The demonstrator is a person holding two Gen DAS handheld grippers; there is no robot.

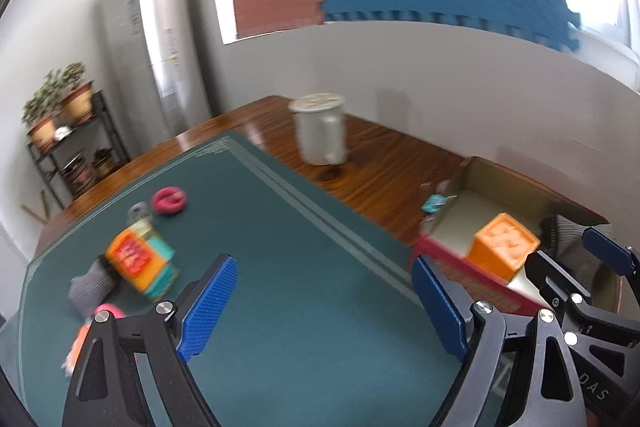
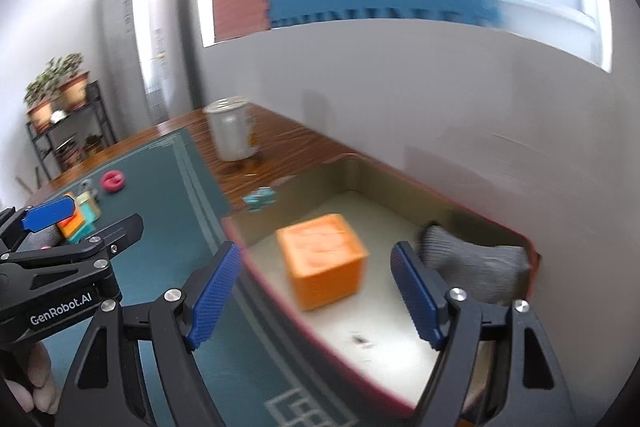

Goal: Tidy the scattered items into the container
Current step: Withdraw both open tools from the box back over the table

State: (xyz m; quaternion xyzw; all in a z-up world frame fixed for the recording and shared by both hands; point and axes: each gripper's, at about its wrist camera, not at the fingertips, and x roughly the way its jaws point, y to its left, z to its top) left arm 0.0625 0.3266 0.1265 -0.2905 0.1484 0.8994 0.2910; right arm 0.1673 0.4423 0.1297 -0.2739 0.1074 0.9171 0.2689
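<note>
The container is a red-rimmed cardboard box (image 2: 472, 215) at the table's right; it also shows in the left wrist view (image 1: 504, 175). Inside it lie an orange cube (image 2: 324, 259) and a grey sock (image 2: 476, 259). My right gripper (image 2: 316, 291) is open and empty, hovering over the box's near rim by the cube. My left gripper (image 1: 324, 303) is open and empty above the green mat (image 1: 280, 247). Scattered on the mat at left are an orange and teal block (image 1: 140, 261), a grey sock (image 1: 88, 287), a pink ring (image 1: 168, 201), a small grey item (image 1: 140, 213) and pink-orange pieces (image 1: 106, 311).
A white mug (image 1: 322, 131) stands on the wooden table (image 1: 380, 183) behind the mat. A small teal object (image 2: 260, 199) lies on the wood beside the box. A white wall runs close behind the table. A plant shelf (image 1: 68, 143) stands far left.
</note>
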